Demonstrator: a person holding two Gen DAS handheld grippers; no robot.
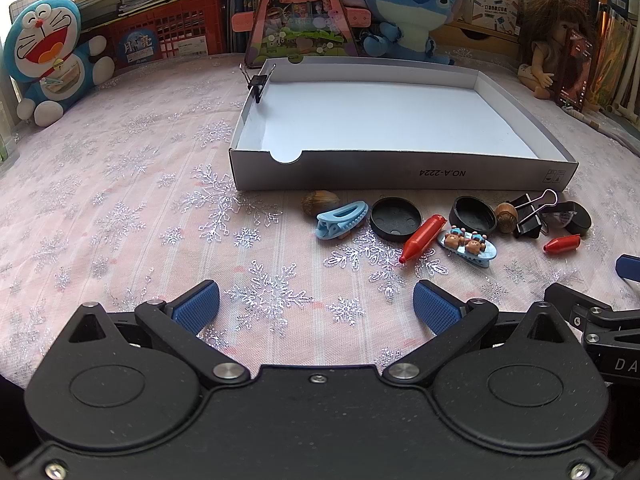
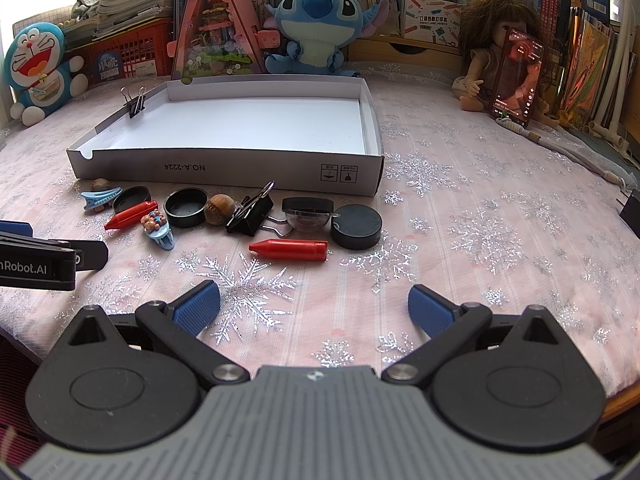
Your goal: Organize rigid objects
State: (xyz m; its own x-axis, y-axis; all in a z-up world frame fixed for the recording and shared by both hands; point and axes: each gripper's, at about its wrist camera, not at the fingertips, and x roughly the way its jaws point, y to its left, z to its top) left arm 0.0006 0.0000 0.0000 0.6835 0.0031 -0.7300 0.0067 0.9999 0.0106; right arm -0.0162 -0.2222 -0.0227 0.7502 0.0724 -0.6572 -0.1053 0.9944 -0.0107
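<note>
A shallow white cardboard box (image 1: 400,170) (image 2: 224,170) lies on the snowflake cloth, with a black binder clip (image 1: 258,82) (image 2: 135,105) clamped on its left wall. In front of it lie a row of small items: an acorn (image 1: 320,202), a blue hair clip (image 1: 342,218), black round lids (image 1: 395,218) (image 2: 186,207), red crayon-shaped pieces (image 1: 424,237) (image 2: 290,250), a bear hair clip (image 1: 468,246), a second acorn (image 2: 219,209), a loose binder clip (image 2: 252,216) and a black puck (image 2: 356,227). My left gripper (image 1: 316,308) and right gripper (image 2: 314,306) both stand open and empty, short of the row.
Plush toys (image 1: 48,60) (image 2: 316,24), a doll (image 2: 492,52) holding a phone (image 2: 518,78), a red crate (image 1: 168,36) and shelves of books line the back. The right gripper's body (image 1: 600,320) shows at the left view's right edge.
</note>
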